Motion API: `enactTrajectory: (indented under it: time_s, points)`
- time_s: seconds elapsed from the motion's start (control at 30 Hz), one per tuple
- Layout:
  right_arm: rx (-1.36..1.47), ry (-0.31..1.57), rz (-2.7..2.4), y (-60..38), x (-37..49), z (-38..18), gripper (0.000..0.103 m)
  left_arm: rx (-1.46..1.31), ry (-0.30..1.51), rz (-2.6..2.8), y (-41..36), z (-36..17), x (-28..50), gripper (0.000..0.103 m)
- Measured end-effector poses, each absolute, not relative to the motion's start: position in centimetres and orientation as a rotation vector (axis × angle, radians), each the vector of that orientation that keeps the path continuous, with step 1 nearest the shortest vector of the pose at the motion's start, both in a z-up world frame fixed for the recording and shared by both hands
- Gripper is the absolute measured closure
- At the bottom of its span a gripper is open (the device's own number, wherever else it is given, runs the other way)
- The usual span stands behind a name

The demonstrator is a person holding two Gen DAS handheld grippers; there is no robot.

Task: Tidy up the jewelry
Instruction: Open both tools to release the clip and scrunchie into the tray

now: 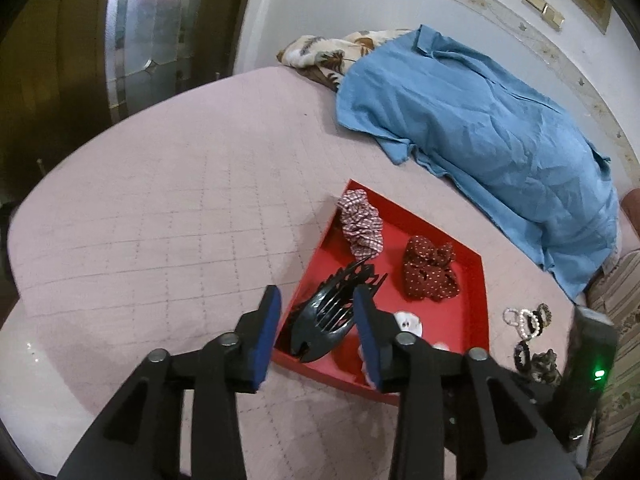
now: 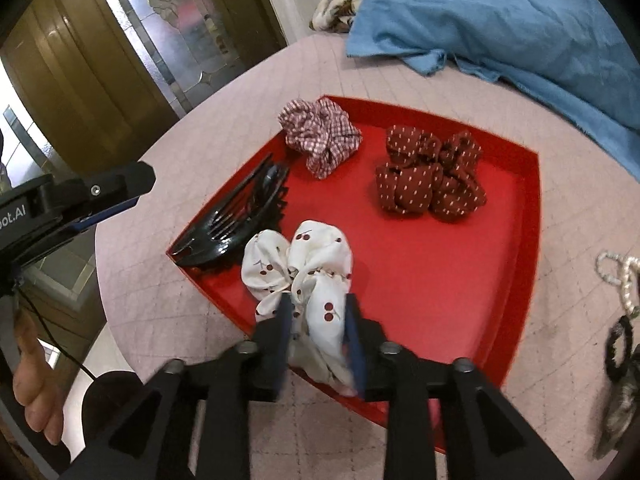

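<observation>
**Sorting hair pieces into a red tray**

Spread across a pink quilted cover (image 1: pixel 160 200), beside a crumpled blue shirt (image 1: pixel 480 128), a shallow red tray (image 2: pixel 440 280) with a low rim holds four hair accessories. A dark red scrunchie (image 2: pixel 430 176) with pale dots lies bunched at the tray's far right. A white scrunchie (image 2: pixel 304 256) printed with red cherries sits by the near rim. A red-and-white checked scrunchie (image 2: pixel 320 136) rests in the far corner. A glossy black claw clip (image 2: pixel 236 216) lies on its side along the left wall, its teeth pointing into the tray.

The right gripper (image 2: pixel 319 320) angles down over the near rim. Its jaws stand apart with the white scrunchie's near folds between the blue pads; whether the pads touch the fabric cannot be told. The left gripper (image 1: pixel 316 300) hangs over the tray's left corner with its jaws parted and nothing clamped. From its own camera the claw clip shows in the gap, while the right wrist view shows that gripper clear of the clip.

Outside the tray, to its right on the cover, lie a few small beaded bands (image 1: pixel 524 320), some pearl white and some black.
</observation>
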State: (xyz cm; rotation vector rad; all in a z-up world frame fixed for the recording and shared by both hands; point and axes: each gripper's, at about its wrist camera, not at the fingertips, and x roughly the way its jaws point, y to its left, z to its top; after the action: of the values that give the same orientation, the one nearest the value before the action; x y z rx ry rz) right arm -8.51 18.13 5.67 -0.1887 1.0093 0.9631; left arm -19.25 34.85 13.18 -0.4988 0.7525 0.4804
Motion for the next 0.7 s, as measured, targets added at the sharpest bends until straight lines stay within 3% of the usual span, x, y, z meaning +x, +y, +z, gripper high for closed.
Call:
enactTrajectory:
  time_s: [0.33,0.5,0.7]
  points:
    - [-0.131,0.901,0.953,11.7,-9.8,9.1,0.042,-0.436,0.753,0.517,32.0,14.5,-20.4,0.056]
    - [-0.087,0.873,0.887,5.6,-10.9,9.1,0.039,-0.384,0.739,0.492,29.4,15.3,-20.1,0.046]
    - [-0.051,0.864,0.756,-2.0,-11.4,8.1,0.039,-0.325,0.755,0.423,25.5,15.3,-19.1,0.042]
